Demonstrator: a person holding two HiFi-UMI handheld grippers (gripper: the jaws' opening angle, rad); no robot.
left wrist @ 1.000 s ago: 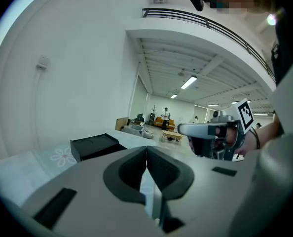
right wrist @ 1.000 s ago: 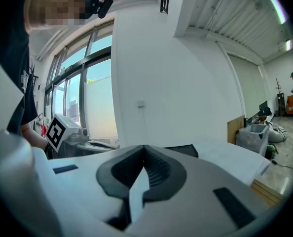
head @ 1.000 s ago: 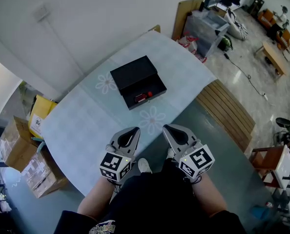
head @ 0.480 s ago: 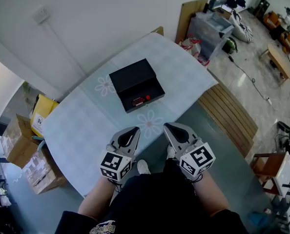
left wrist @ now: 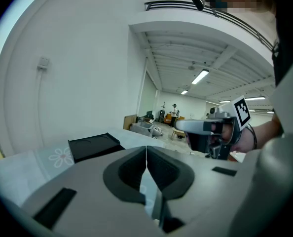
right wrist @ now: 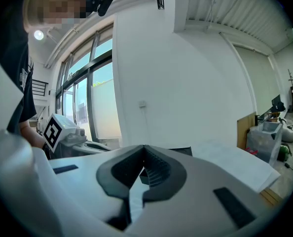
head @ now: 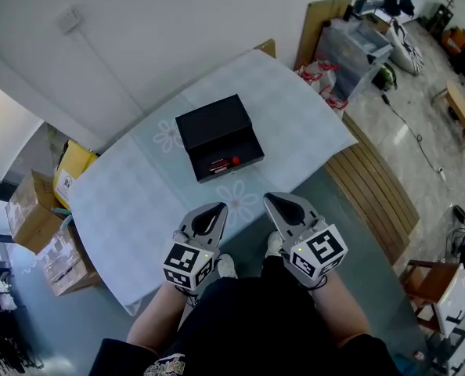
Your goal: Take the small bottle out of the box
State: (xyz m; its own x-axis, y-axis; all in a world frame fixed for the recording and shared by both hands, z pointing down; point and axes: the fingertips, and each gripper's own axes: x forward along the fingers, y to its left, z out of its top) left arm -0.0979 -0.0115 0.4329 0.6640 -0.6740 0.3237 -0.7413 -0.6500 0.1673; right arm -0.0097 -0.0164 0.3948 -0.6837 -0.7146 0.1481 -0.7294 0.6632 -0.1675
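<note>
– Black box point(head: 219, 138), well ahead of both claws, out on the table point(head: 138, 202). Is it open?

– Yes. The lid point(head: 213, 120) is folded back on the side away from the claws, and the tray faces them. The bottle point(head: 223, 163) lies on its side in that tray, with its red cap towards the right claw's side.

– And the claws?

– The left claw point(head: 215, 207) has its jaws together with nothing between them. The right claw point(head: 271, 199) is the same: pads meeting, empty. Both hang side by side at the near edge of the table, close to the person's body, tips pointing towards the box. Neither touches anything.

– So which step is this?

– I'd say the very start. Nothing has been reached for and the bottle sits where it belongs. The box needs no opening, so the job comes down to the pick itself.

– What does the next move call for?

– One claw has to travel forward over the table and spread its jaws on the way, since shut jaws can't take anything. The right claw looks the likelier one, as the bottle lies slightly to its side, though either could do it. The tray is shallow and narrow, so the jaws should come down from above, straddling the bottle across its width.

– Any risk?

– The bottle is small and round, so it may roll or slip if pinched off-centre. The other claw might steady the box so it doesn't slide.
</note>
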